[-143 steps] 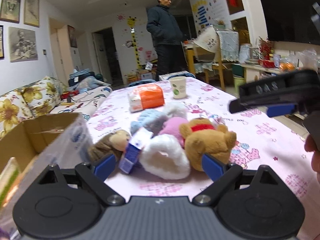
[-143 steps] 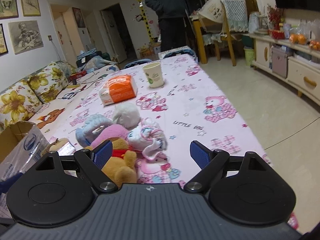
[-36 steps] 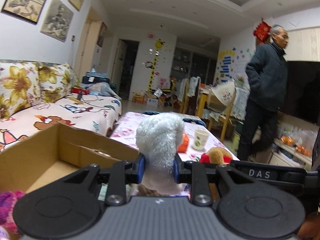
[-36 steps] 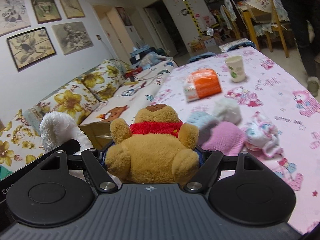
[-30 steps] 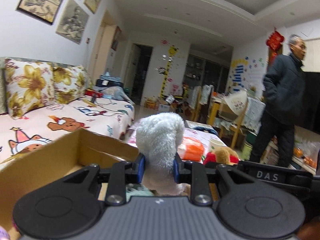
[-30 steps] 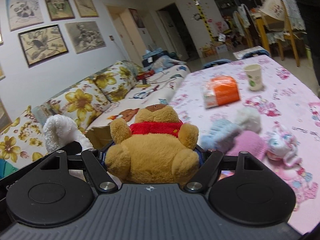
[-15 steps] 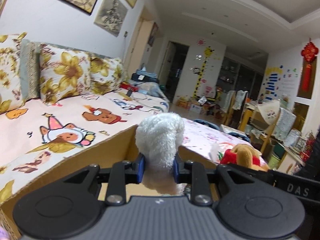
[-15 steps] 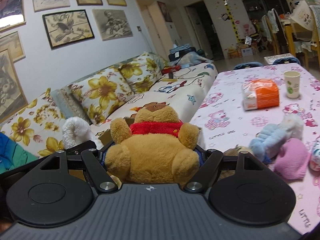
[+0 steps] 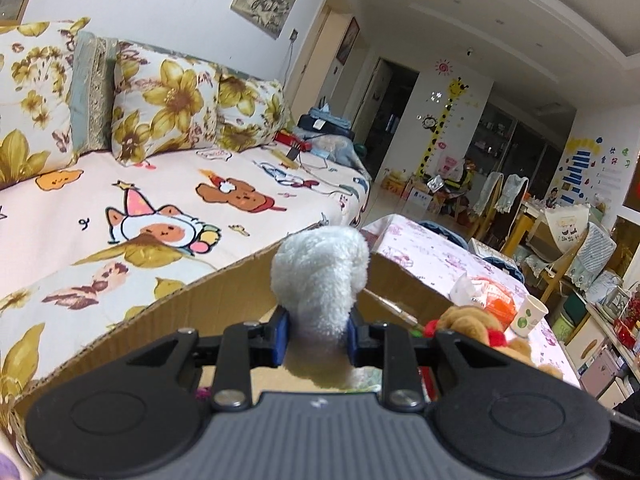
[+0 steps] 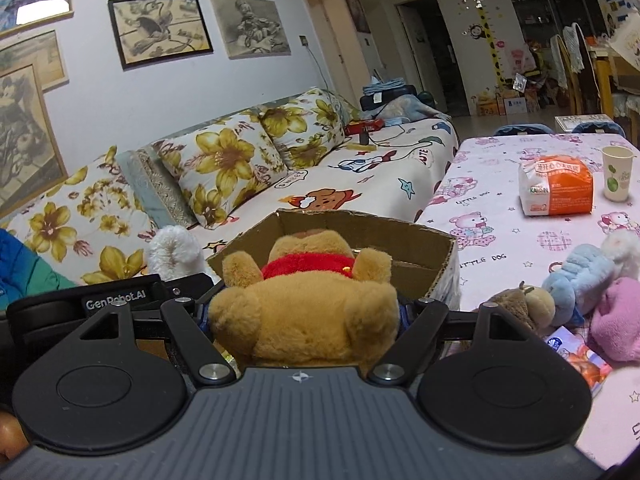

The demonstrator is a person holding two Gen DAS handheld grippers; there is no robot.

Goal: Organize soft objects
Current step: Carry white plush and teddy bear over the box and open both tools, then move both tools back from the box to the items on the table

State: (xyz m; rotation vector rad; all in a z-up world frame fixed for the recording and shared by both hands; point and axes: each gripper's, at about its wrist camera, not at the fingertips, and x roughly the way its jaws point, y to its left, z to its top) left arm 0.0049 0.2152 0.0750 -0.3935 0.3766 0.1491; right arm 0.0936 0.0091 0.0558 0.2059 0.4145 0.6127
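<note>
My left gripper (image 9: 318, 339) is shut on a white fluffy toy (image 9: 320, 280) and holds it over the open cardboard box (image 9: 192, 304). That white toy (image 10: 173, 254) also shows at the left of the right wrist view. My right gripper (image 10: 303, 316) is shut on a brown teddy bear with a red shirt (image 10: 306, 300), just before the near side of the box (image 10: 360, 236). The bear (image 9: 472, 322) pokes into the left wrist view at right. A small brown plush (image 10: 520, 306), a light blue plush (image 10: 580, 276) and a pink plush (image 10: 618, 322) lie on the pink tablecloth (image 10: 500, 216).
A sofa (image 10: 328, 184) with flowered cushions stands behind the box. On the table are an orange-and-white packet (image 10: 556, 190), a paper cup (image 10: 617, 178) and a small blue-and-white packet (image 10: 576, 354). Chairs and shelves fill the far right of the room.
Both grippers have swung left from the table toward the box, each keeping its toy. The left one now looks lower, into the box and along the sofa; the standing person has left its view.
</note>
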